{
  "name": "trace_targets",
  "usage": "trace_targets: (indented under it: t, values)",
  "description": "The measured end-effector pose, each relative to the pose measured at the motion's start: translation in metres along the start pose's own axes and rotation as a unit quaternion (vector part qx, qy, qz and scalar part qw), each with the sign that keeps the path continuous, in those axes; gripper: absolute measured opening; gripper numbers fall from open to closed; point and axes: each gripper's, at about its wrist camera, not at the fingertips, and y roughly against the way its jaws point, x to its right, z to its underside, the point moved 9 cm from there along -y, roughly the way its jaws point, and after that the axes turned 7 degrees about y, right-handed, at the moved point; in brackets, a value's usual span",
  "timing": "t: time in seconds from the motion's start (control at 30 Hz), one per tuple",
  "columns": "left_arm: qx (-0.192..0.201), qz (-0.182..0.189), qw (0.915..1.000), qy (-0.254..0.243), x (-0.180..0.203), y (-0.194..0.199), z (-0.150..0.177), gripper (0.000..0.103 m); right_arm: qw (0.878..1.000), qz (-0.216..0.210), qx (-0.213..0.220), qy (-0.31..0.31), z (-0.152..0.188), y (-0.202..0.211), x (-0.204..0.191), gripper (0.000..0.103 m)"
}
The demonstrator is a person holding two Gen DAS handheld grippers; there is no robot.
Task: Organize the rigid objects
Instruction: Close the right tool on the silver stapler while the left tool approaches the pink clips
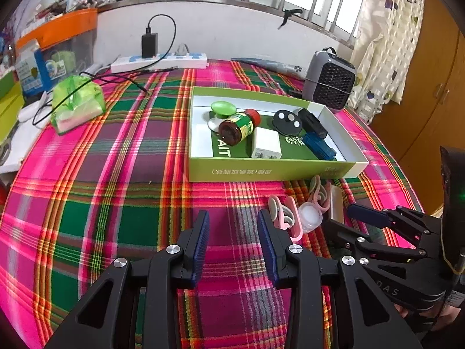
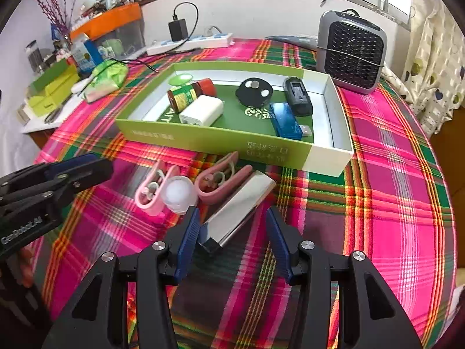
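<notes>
A plaid pink-and-green tablecloth [image 2: 392, 151] carries, toward twelve o'clock, a shallow green-and-white cardboard box [image 2: 221, 141] that holds a red-capped brown glass jar [image 2: 186, 94], a white rectangular charger [image 2: 202, 112] and a blue translucent USB stick [image 2: 286, 120]. At six o'clock from the box lie a shiny silver rectangular metal case [image 2: 241, 206], two pink plastic clips [image 2: 221, 184] and a small round white container [image 2: 178, 193]. The right gripper [image 2: 232, 242] stands spread apart, the case's near end between its fingers and against the left one, while the left gripper [image 1: 234, 244] is released over bare cloth.

Broad open plaid cloth lies left of the shallow green cardboard box [image 1: 270, 171], free for a pass. In front of its near wall, two pink plastic clips [image 2: 154, 192], a small translucent white jar [image 2: 178, 193] and a shiny silver metal case [image 2: 238, 206] crowd together. A grey grilled fan heater [image 2: 353, 51] blocks the far right corner.
</notes>
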Motion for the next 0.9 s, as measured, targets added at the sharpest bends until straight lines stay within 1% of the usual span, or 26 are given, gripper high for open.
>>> trace_targets:
  t: [0.07,0.17,0.4,0.63,0.77,0.9]
  values:
    - [-0.001,0.003,1.0000,-0.002,0.001,0.000,0.001,0.033,1.000,0.001,-0.002,-0.003,0.000,-0.002,0.000,0.049]
    - [-0.002,0.006,1.0000,-0.004,0.003,0.000,0.001,0.033,1.000,0.022,-0.007,-0.004,0.002,-0.003,0.006,0.049]
    - [-0.012,0.017,0.9997,-0.015,0.011,-0.003,0.006,0.033,0.999,0.038,-0.008,-0.017,0.007,0.000,0.023,0.049]
    - [-0.022,0.028,0.9991,-0.021,0.020,-0.005,0.012,0.033,0.999,0.041,-0.006,-0.010,0.008,0.001,0.030,0.049]
    - [-0.026,0.032,0.9988,-0.028,0.026,-0.005,0.015,0.038,0.999,0.040,-0.003,0.005,0.002,-0.003,0.028,0.049]
    - [-0.029,0.034,0.9984,-0.035,0.033,-0.006,0.017,0.038,0.999,0.039,-0.002,0.006,-0.004,-0.008,0.030,0.049]
